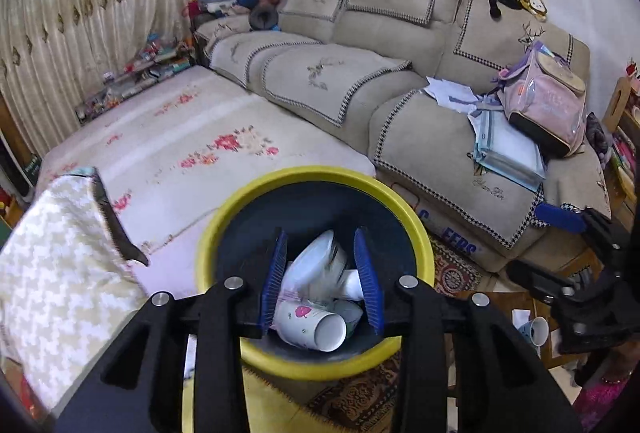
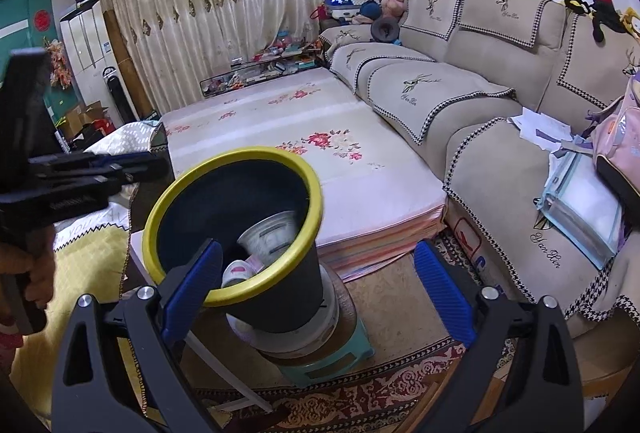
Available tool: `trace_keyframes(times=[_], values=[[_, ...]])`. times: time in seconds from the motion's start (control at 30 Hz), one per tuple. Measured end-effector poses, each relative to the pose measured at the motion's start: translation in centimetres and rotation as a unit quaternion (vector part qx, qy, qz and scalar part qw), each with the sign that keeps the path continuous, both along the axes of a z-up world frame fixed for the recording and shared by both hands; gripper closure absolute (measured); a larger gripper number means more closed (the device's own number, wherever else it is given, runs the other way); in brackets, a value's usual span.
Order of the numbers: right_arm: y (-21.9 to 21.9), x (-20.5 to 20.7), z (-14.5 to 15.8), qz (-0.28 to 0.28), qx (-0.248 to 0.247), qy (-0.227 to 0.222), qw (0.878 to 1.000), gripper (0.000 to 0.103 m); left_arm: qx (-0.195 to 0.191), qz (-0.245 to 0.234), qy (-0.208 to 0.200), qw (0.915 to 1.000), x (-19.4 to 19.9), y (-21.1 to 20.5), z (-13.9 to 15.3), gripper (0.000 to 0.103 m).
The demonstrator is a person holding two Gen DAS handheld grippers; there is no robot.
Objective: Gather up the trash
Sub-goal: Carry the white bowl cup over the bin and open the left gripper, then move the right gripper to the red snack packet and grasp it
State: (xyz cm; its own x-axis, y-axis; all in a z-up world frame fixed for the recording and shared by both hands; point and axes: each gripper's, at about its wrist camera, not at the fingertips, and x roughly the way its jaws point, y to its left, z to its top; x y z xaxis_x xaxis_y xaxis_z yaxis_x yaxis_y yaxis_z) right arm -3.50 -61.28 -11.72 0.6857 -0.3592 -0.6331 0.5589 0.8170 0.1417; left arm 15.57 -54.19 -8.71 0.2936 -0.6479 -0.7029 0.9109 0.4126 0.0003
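Observation:
A black trash bin with a yellow rim (image 1: pixel 224 229) (image 2: pixel 240 157) holds several white paper cups (image 1: pixel 308 325) (image 2: pixel 276 233). My left gripper (image 1: pixel 320 277) hangs right above the bin's mouth, jaws partly open; a blurred white cup (image 1: pixel 320 261) is between the fingers, apparently dropping free. My right gripper (image 2: pixel 320 285) is wide open and empty, just in front of the bin. The left gripper shows at the left of the right wrist view (image 2: pixel 80 177). The right gripper shows at the right edge of the left wrist view (image 1: pixel 572 273).
The bin stands on a stack on a green stool (image 2: pixel 332 365). A beige sofa (image 1: pixel 360 81) holds a pink backpack (image 1: pixel 548 105) and papers. A floral mat (image 2: pixel 304 137) lies in front. A yellow-clothed table (image 2: pixel 88 253) is to the left. A cup (image 1: pixel 534 331) lies lower right.

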Motion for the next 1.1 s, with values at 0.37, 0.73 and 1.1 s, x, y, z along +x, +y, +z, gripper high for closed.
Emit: trace_keyframes(times=[0.37, 0.73, 1.1], values=[[2.2, 1.6, 0.2, 0.031, 0.0, 0.003, 1.0, 0.011, -0.074, 0.091, -0.034, 0.9926, 0.2, 13.9, 4.4, 0.046], [8.0, 7.8, 3.5, 0.113, -0.013, -0.02, 0.993, 0.01, -0.11, 0.278, -0.078, 0.9509, 5.7, 32.7, 5.2, 0.041], [20.9, 18.4, 5.8, 0.288, -0.014, -0.023, 0.957, 0.01, -0.087, 0.446, -0.133, 0.8806, 9.9, 48.7, 1.5, 0.036]])
